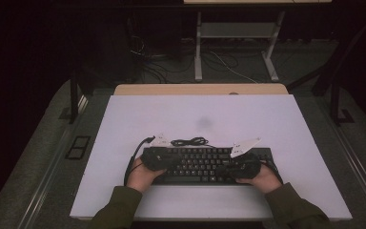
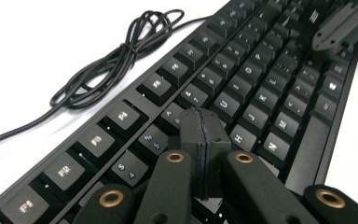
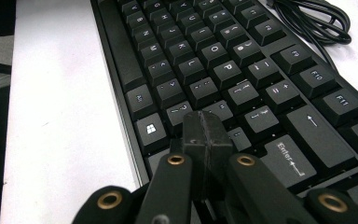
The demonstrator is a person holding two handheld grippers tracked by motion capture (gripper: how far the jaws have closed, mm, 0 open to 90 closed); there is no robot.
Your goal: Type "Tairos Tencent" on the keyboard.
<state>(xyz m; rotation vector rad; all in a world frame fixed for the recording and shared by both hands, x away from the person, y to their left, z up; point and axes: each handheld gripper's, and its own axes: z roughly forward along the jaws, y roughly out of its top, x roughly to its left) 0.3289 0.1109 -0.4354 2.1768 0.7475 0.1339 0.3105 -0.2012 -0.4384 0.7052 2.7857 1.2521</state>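
Observation:
A black keyboard [image 1: 200, 164] lies across the near half of the white tabletop [image 1: 200, 119], its cable [image 1: 190, 141] coiled just behind it. My left gripper [image 1: 170, 160] hovers low over the keyboard's left part, jaws shut with nothing between them. In the left gripper view the closed tips [image 2: 200, 122] sit just above the number and letter keys [image 2: 242, 84], with the cable [image 2: 116, 60] off to the left. My right gripper [image 1: 228, 167] is shut and empty over the right part. Its tips [image 3: 206, 125] hang above the keys near Enter [image 3: 286, 156].
A wooden strip [image 1: 200, 89] borders the far edge of the white top. Beyond it stand a desk frame [image 1: 238, 43] and loose floor cables [image 1: 228, 67]. Bare white surface lies behind and beside the keyboard. The person's sleeves [image 1: 119, 210] come in at the bottom.

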